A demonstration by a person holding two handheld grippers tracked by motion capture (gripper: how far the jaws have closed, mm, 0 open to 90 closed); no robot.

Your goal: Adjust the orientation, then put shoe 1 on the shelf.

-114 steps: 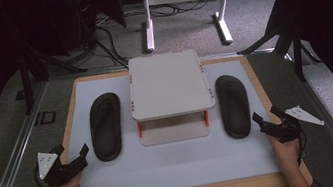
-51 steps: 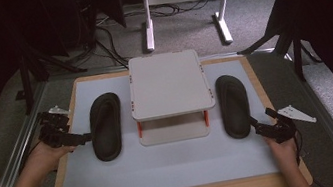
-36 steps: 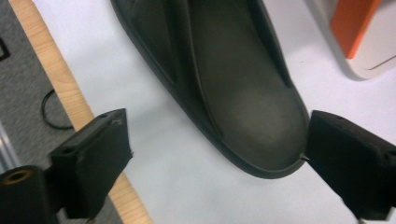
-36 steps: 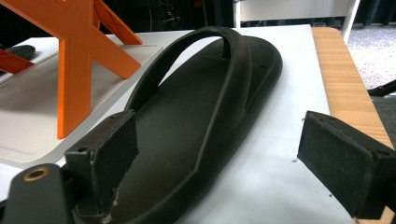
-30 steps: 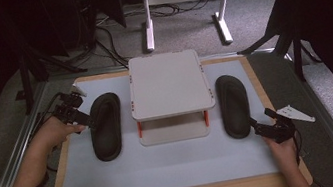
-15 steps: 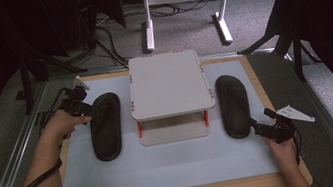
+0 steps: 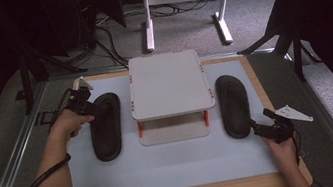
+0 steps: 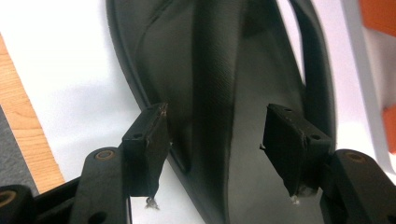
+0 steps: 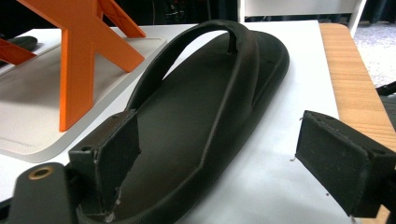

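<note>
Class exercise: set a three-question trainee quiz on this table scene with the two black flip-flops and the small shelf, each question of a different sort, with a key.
1. True or false: the left hand-held gripper has its jaws astride the edge of the left flip-flop.
2. What stands between the two flip-flops? A) a bowl B) a white two-tier shelf C) a box
3. Fill in: the shelf's posts are ____.

Key: 1 true. 2 B, the white two-tier shelf, with the right flip-flop on its other side. 3 orange.

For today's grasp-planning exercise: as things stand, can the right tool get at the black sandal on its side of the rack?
Probably yes. The right tool sits open at the heel of the right sandal, with nothing between them.
</note>
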